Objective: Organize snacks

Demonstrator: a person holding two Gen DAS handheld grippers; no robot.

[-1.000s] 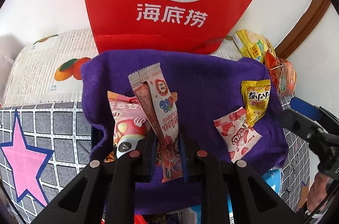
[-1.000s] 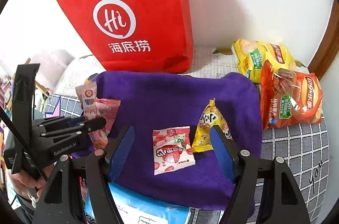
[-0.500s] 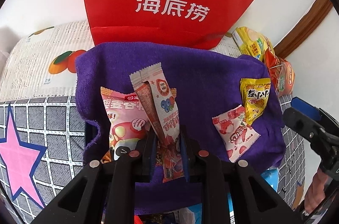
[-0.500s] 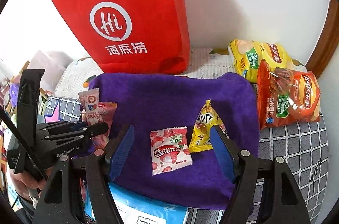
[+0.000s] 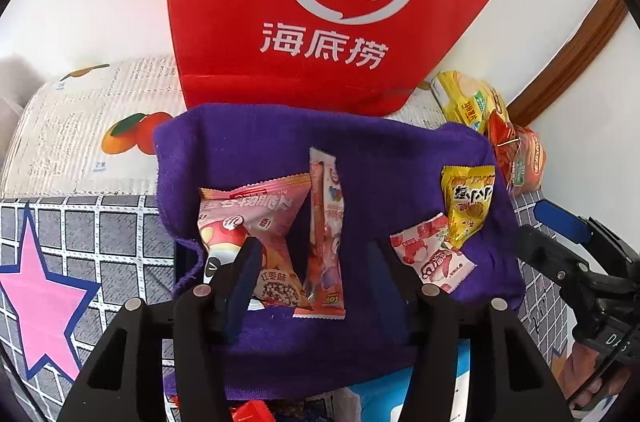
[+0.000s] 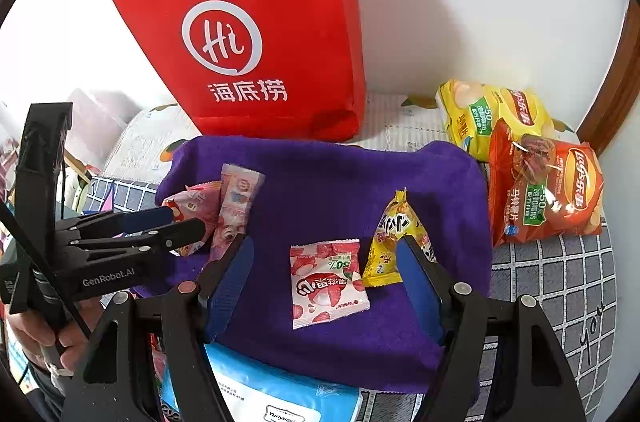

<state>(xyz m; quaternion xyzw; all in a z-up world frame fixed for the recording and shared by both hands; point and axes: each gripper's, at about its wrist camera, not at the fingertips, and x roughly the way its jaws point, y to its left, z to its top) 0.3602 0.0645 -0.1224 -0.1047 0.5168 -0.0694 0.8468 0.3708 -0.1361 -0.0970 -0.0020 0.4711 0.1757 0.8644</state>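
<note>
Purple towel, far edge touching red bag

The red bag is chopped off by the top edge in both views, so its opening never shows. The blue-and-white pack is mostly tucked under the purple towel and cut by the bottom edge, print too tiny to read. The left claw covers the lower corner of the pink mushroom packet. There's some red scrap at the very bottom, no clue what it is. The yellow chip bag sits partly behind the orange chip bag.
</note>
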